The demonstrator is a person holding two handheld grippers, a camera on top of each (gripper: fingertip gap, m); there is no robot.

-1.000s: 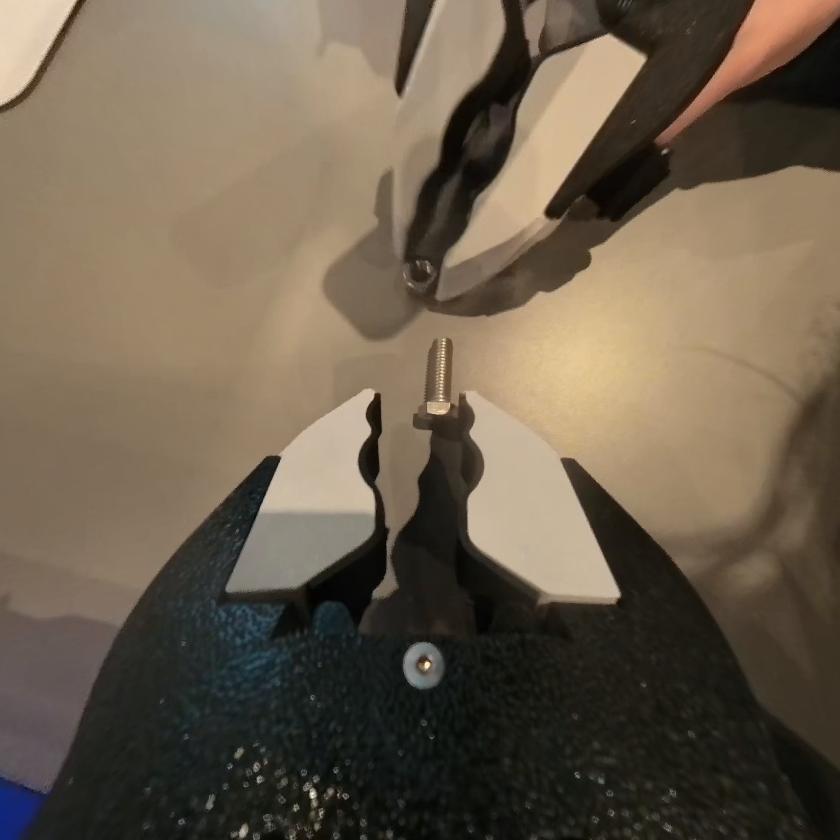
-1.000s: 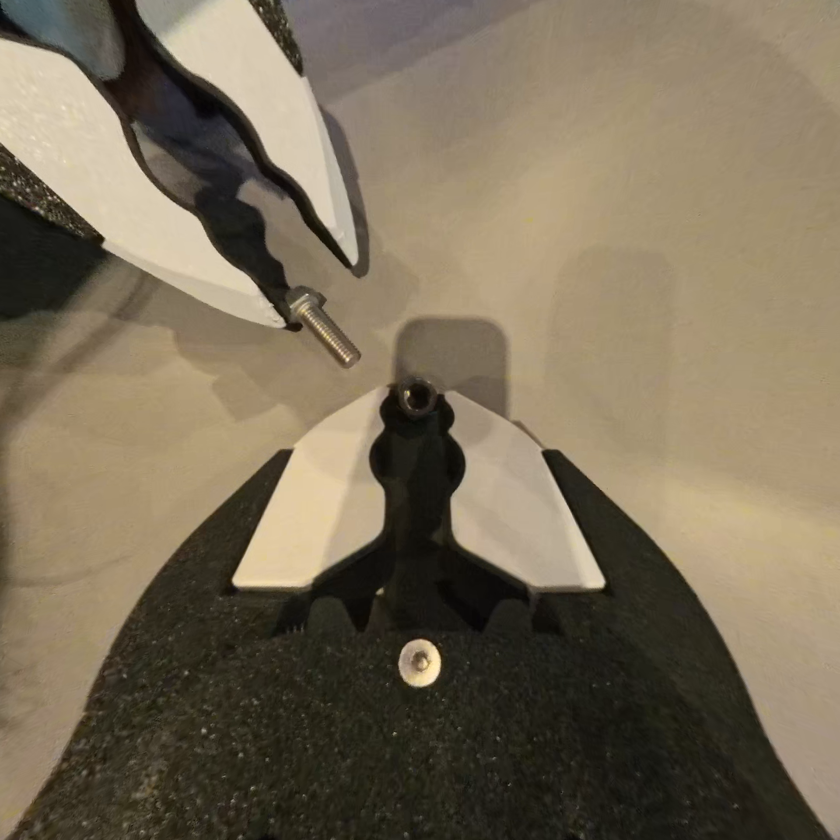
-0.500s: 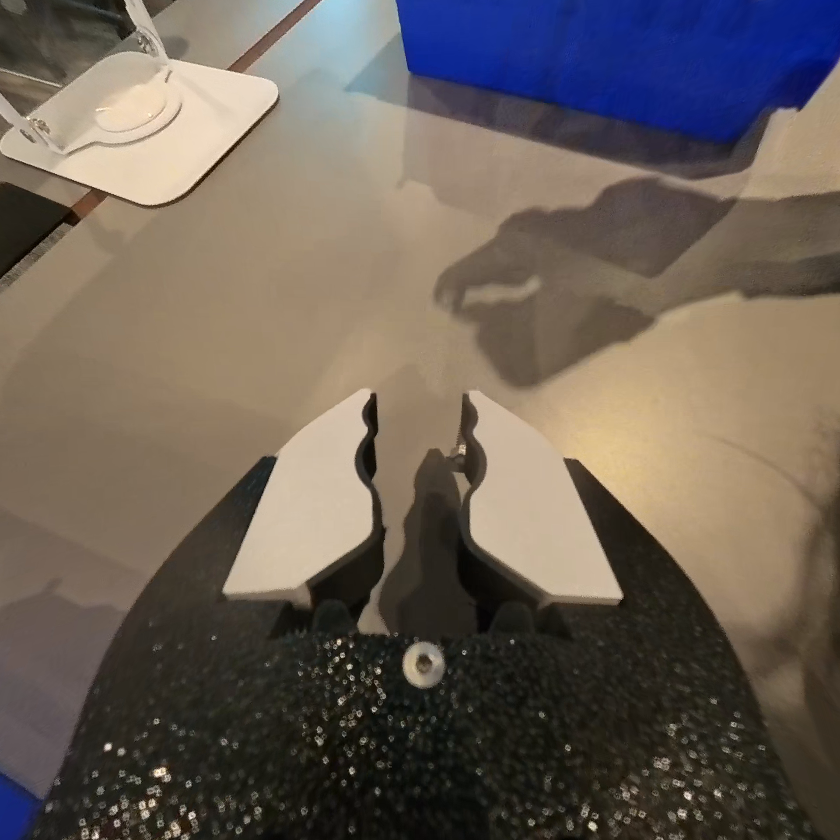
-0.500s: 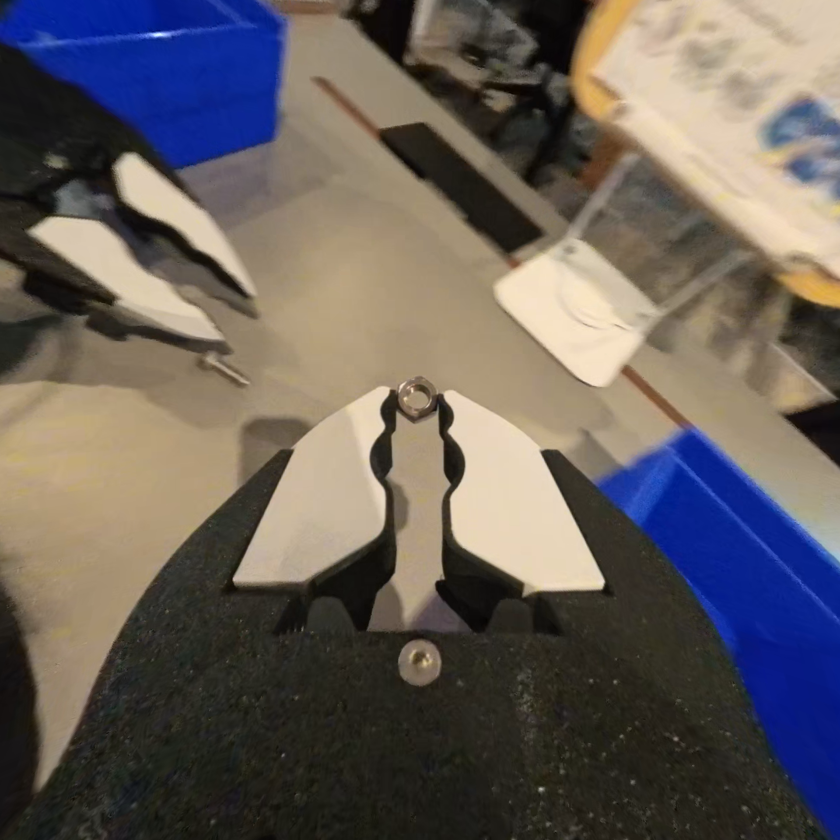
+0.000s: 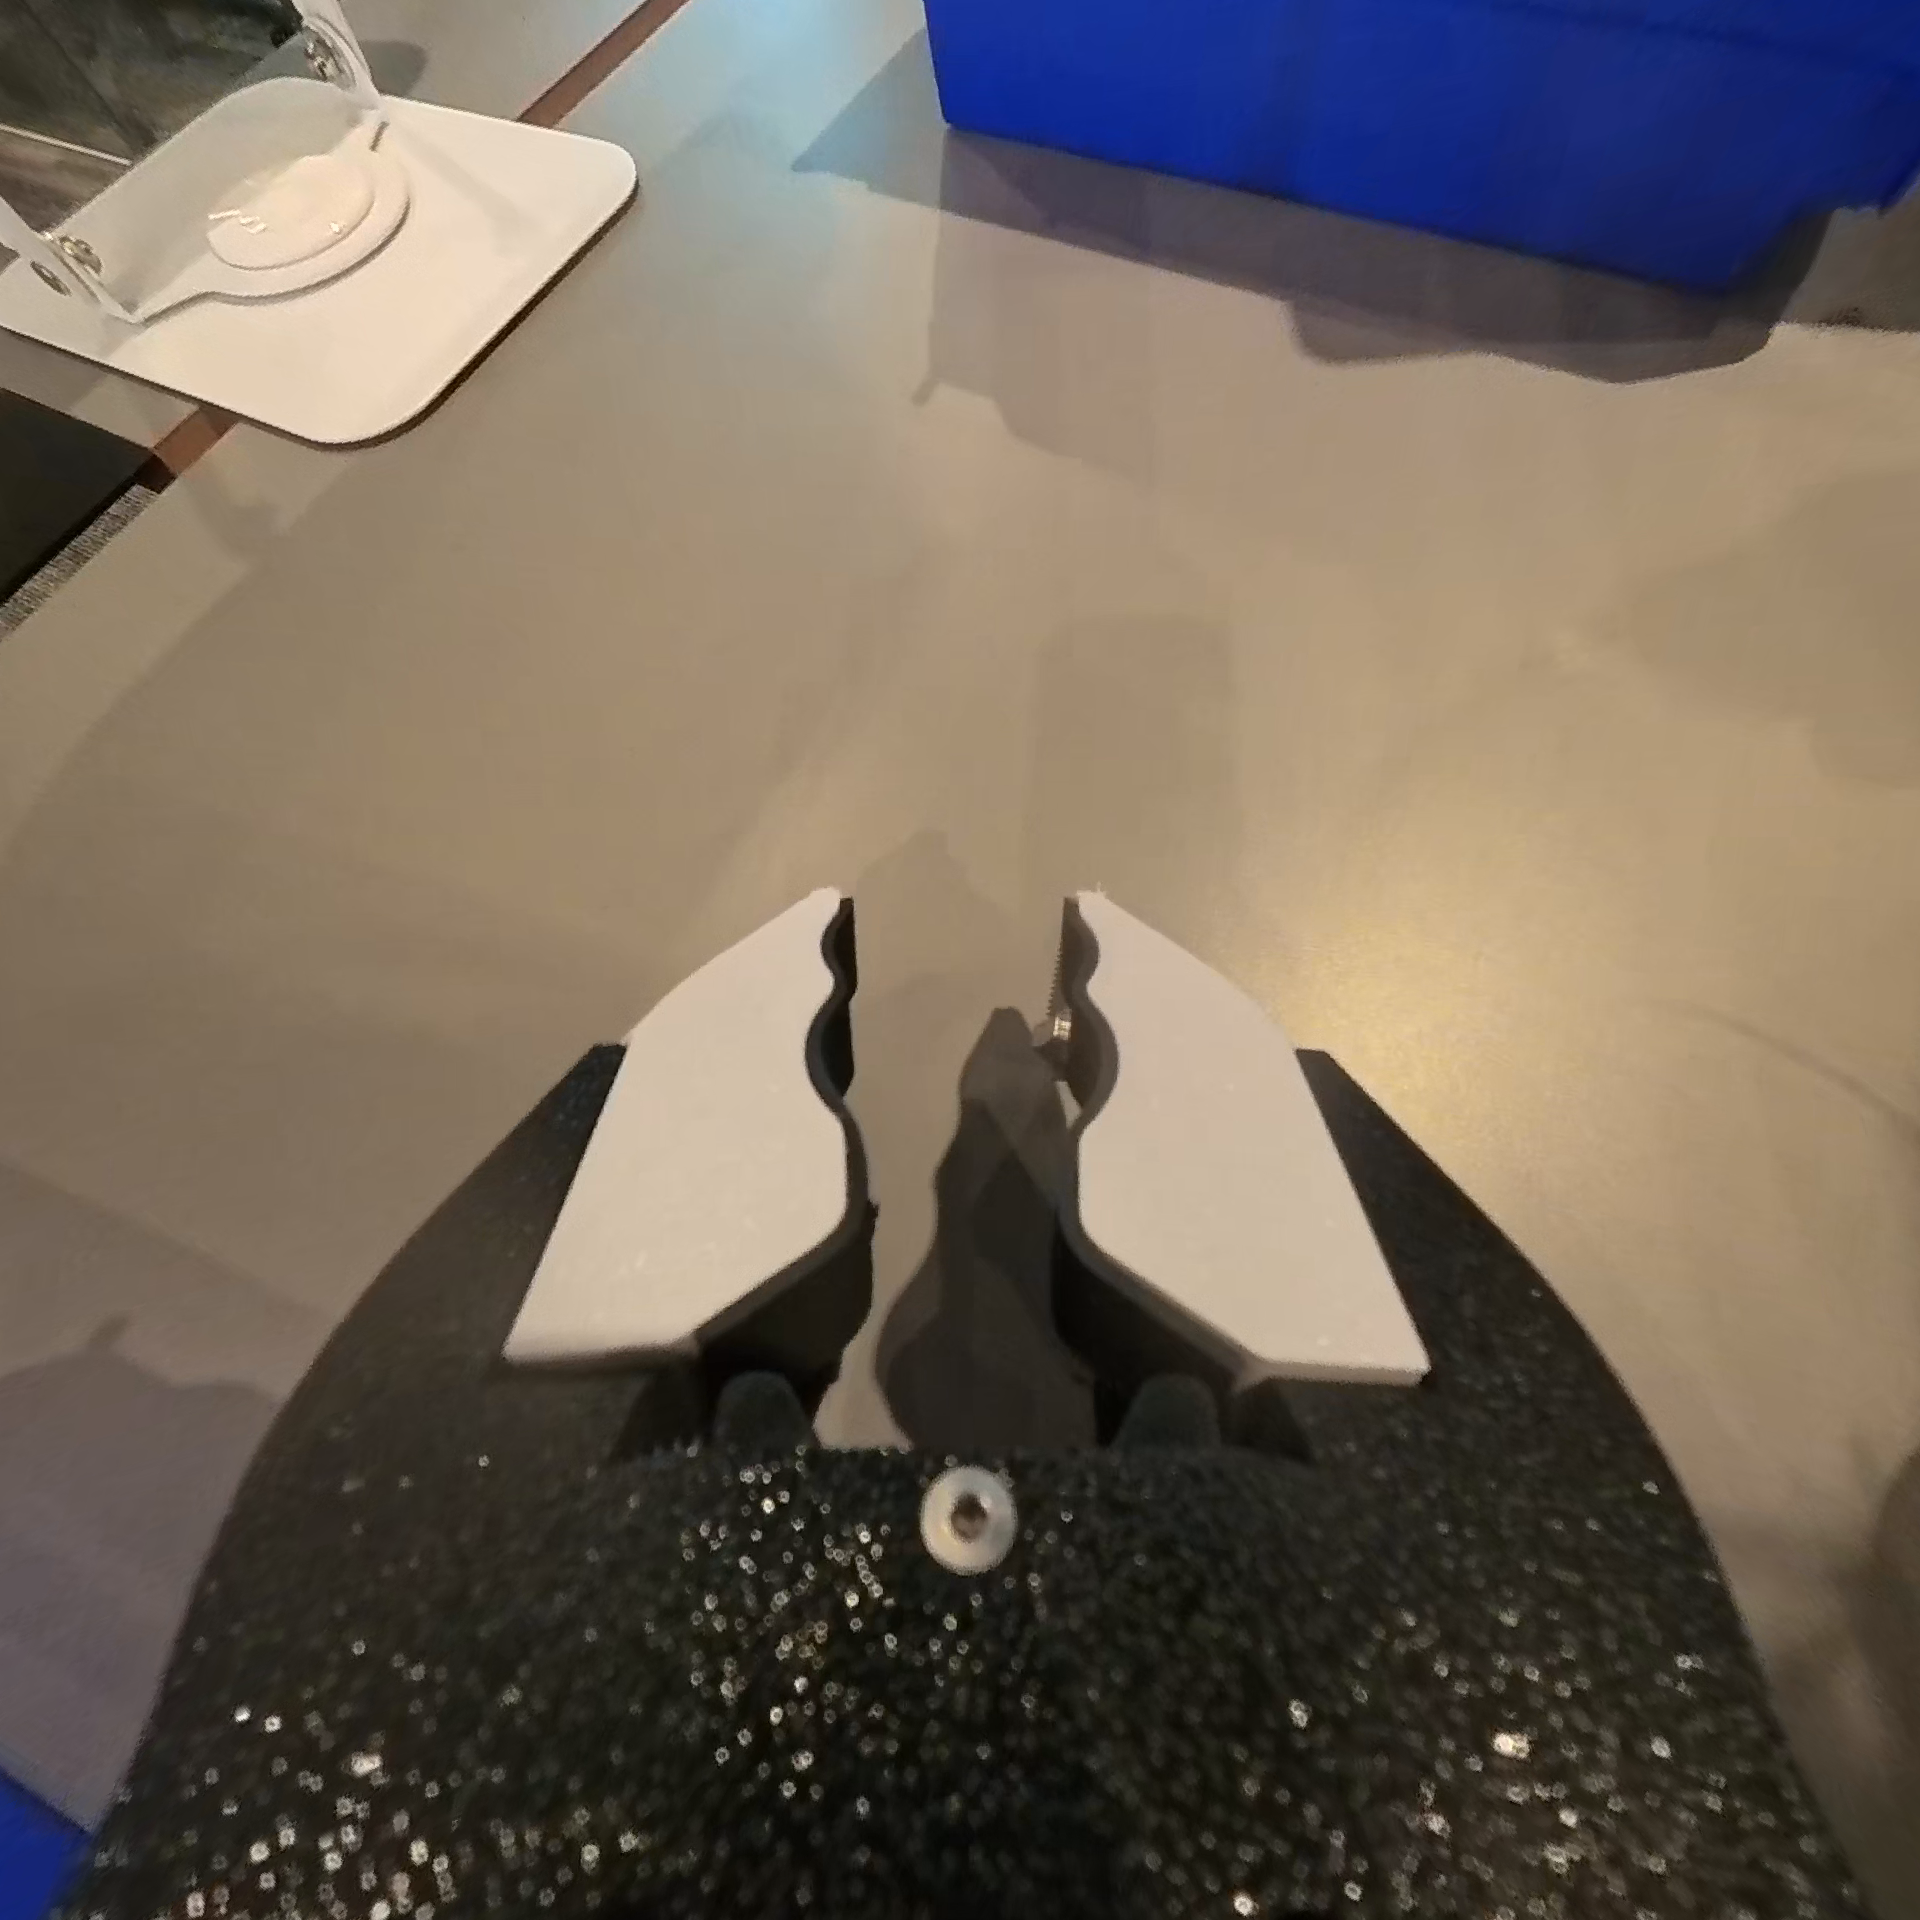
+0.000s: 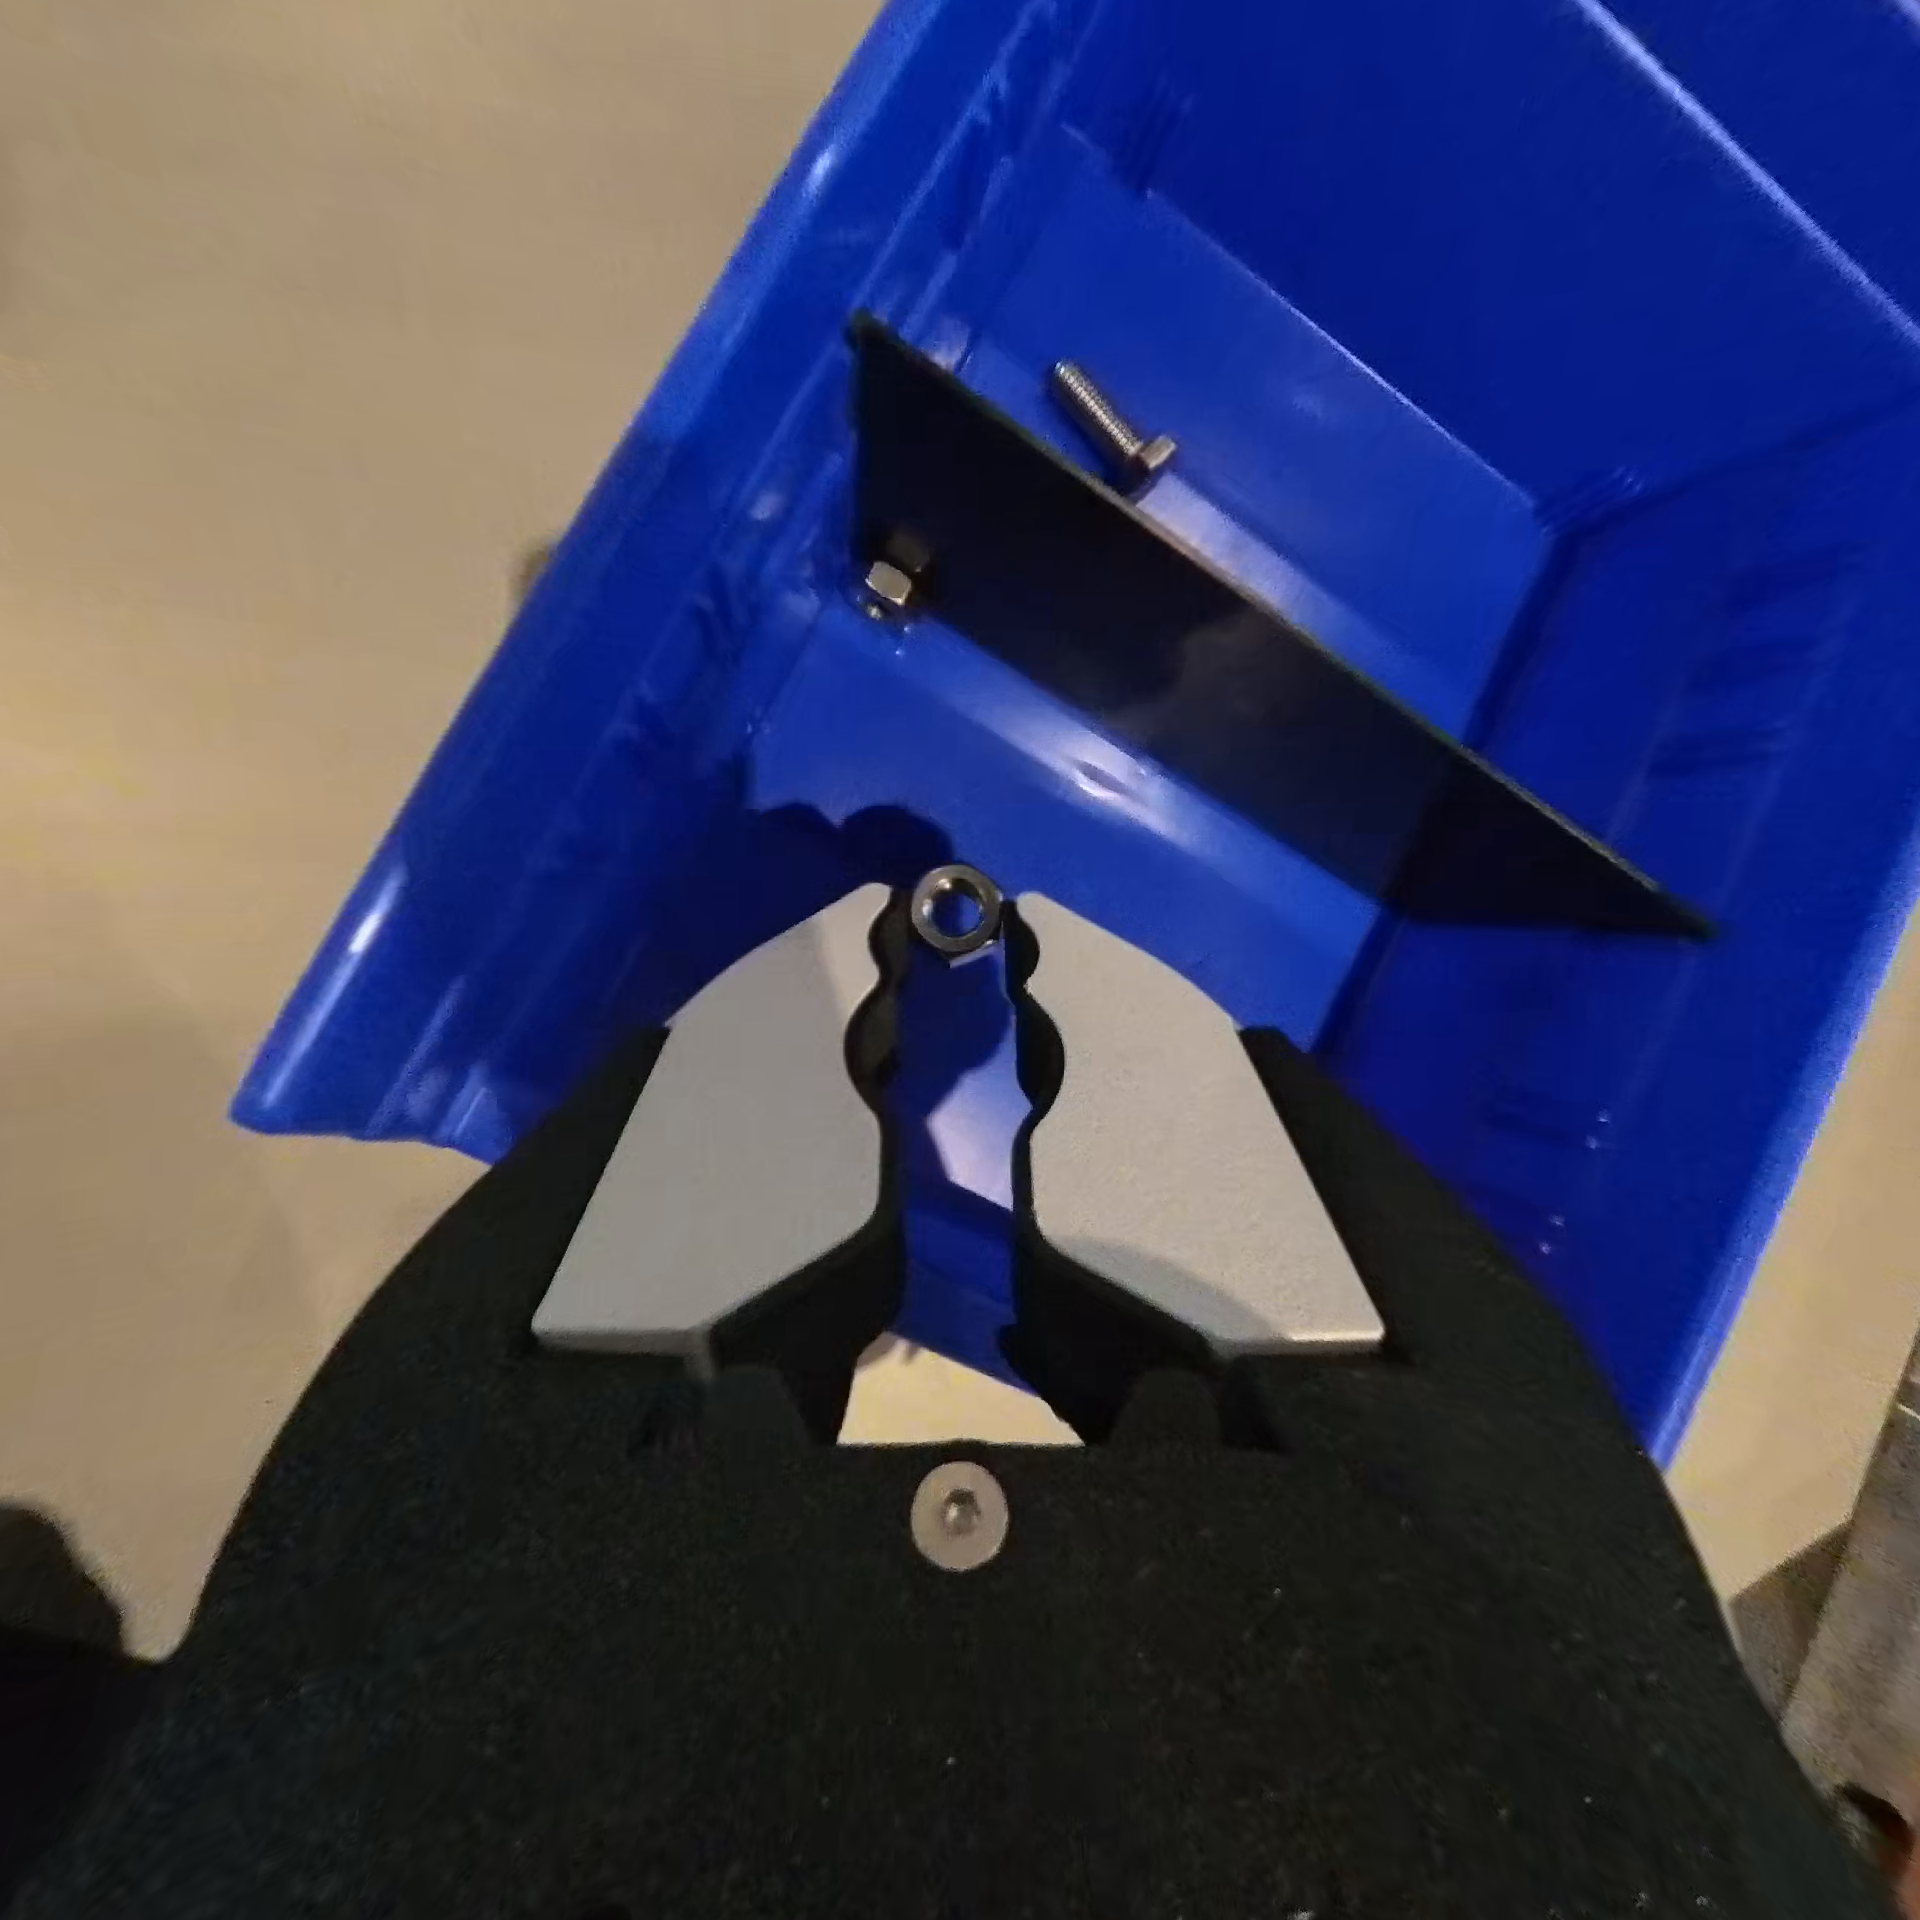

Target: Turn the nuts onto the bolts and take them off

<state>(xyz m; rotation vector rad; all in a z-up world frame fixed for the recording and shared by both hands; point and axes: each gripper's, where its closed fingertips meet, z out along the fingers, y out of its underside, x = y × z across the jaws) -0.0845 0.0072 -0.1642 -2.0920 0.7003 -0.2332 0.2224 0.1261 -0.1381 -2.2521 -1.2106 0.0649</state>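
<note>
My left gripper (image 5: 958, 904) is open, low over the tan table. A small steel bolt (image 5: 1057, 987) lies against the inner edge of its right finger, partly hidden by it, and the jaws do not clamp it. My right gripper (image 6: 951, 925) is shut on a steel hex nut (image 6: 951, 916) at its fingertips. It holds the nut above the near compartment of a blue bin (image 6: 1714, 520). A black divider (image 6: 1195, 665) splits the bin. Another bolt (image 6: 1114, 424) lies in the far compartment, and another nut (image 6: 891, 585) sits in the near compartment's corner.
In the left wrist view a blue bin (image 5: 1455, 114) stands at the far side of the table. A white stand base (image 5: 416, 260) sits at the far left by the table edge. Bare tabletop (image 5: 935, 623) lies ahead of the left gripper. The tips of one gripper are about 35 cm away from the tips of the other.
My right gripper has carried the nut away from the bolt and now hangs over the blue bin. The bolt now shows beside the left gripper's right finger instead of ahead of its tips.
</note>
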